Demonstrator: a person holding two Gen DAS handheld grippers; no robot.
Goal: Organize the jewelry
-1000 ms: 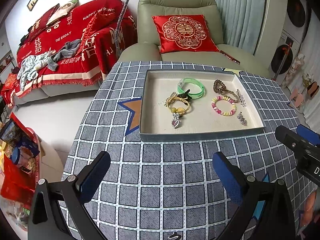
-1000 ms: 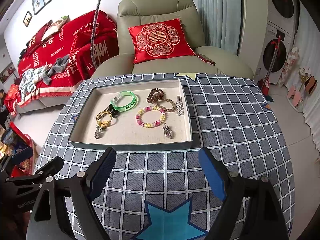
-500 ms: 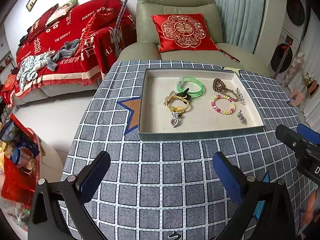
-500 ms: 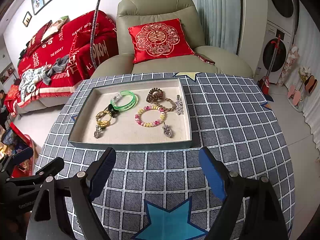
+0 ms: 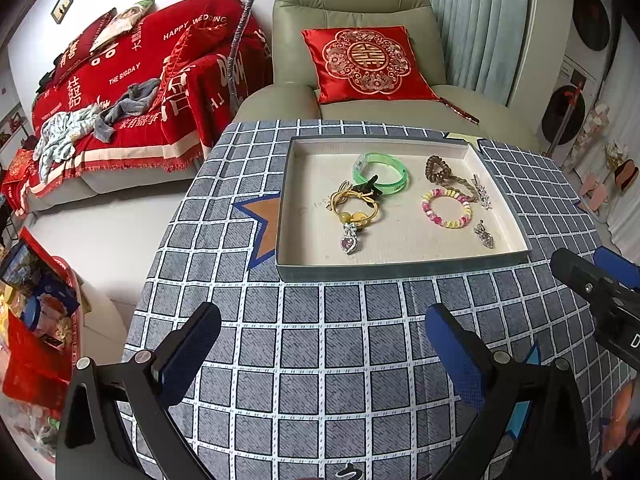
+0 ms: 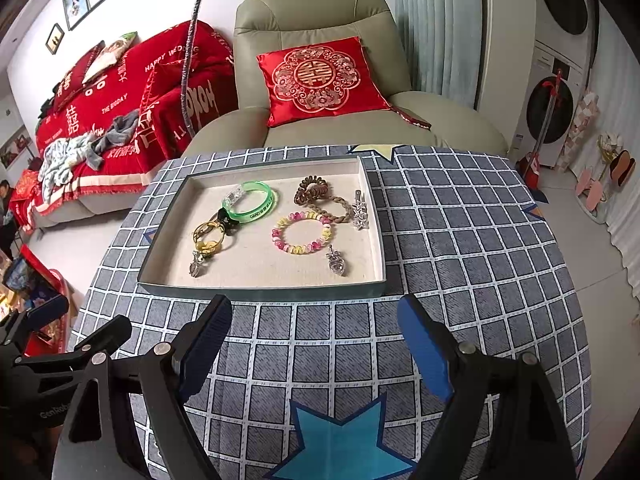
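Note:
A shallow grey tray [image 5: 400,270] [image 6: 260,292] with a beige floor sits on the checked tablecloth. In it lie a green bangle [image 5: 380,168] [image 6: 251,201], a yellow hair tie with a heart pendant [image 5: 354,210] [image 6: 207,240], a pink and yellow bead bracelet [image 5: 445,208] [image 6: 302,233], a brown coil tie [image 5: 438,169] [image 6: 314,192], a silver clip [image 5: 482,192] [image 6: 360,212] and a silver pendant [image 5: 484,234] [image 6: 336,262]. My left gripper [image 5: 320,340] and right gripper [image 6: 316,332] are both open and empty, hovering in front of the tray.
A green armchair [image 6: 320,40] with a red cushion [image 6: 320,76] stands behind the table. A red-covered sofa [image 5: 120,80] is at the far left. The table drops off at its left edge [image 5: 160,248]. The right gripper shows at the right of the left wrist view [image 5: 596,284].
Both views have pulled slightly back from the tray. The jewelry has not moved and both grippers stay open.

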